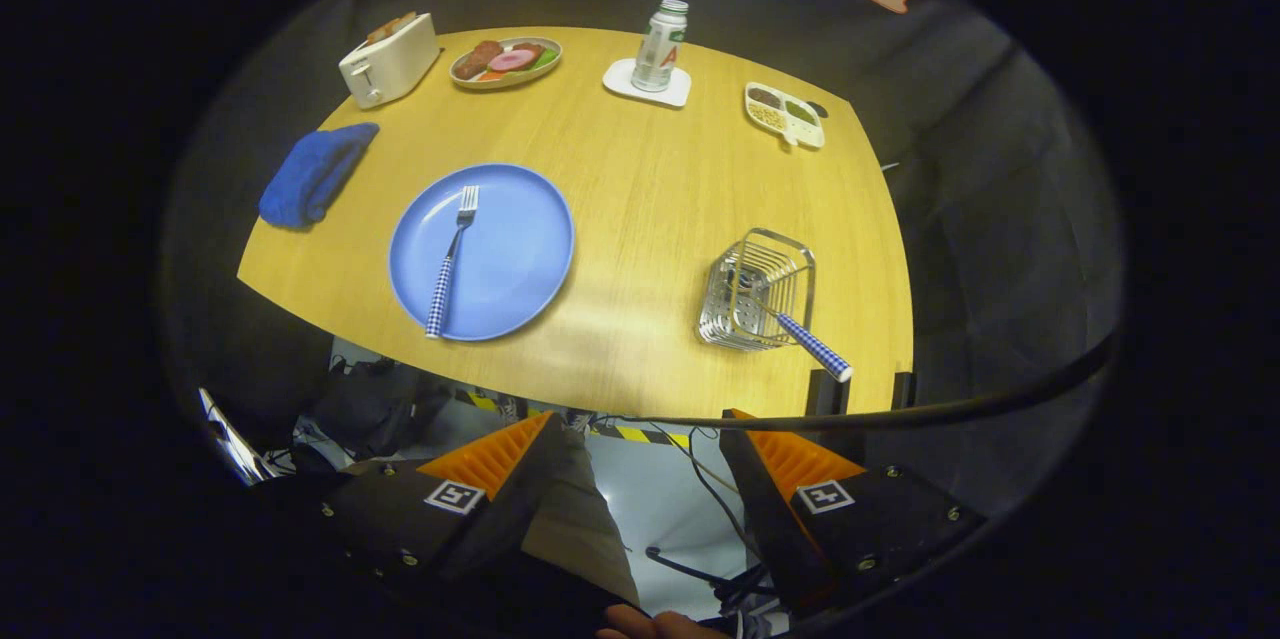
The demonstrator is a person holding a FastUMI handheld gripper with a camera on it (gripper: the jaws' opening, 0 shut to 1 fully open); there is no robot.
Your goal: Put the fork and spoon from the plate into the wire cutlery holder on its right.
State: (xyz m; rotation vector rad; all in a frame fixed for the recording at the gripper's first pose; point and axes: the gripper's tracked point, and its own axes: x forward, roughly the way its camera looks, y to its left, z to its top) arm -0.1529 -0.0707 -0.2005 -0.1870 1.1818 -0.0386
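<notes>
Two fingers of the gripper (pixel 640 449) stood wide apart with nothing between them, held back from the near edge of the wooden table (pixel 650 209). Beyond the right finger the wire cutlery holder (pixel 757 289) sat on the table, with the spoon (pixel 812 347) already in it, its checked handle leaning out toward the gripper. Left of the holder, well apart from it, lay the blue plate (pixel 510 259), and the fork (pixel 452 261) rested on it, tines pointing away. Farther off were a folded blue cloth (pixel 316 174), a toaster (pixel 388 61), a dish of food (pixel 506 62), a can (pixel 661 46) on a coaster, and a divided tray (pixel 784 114).
</notes>
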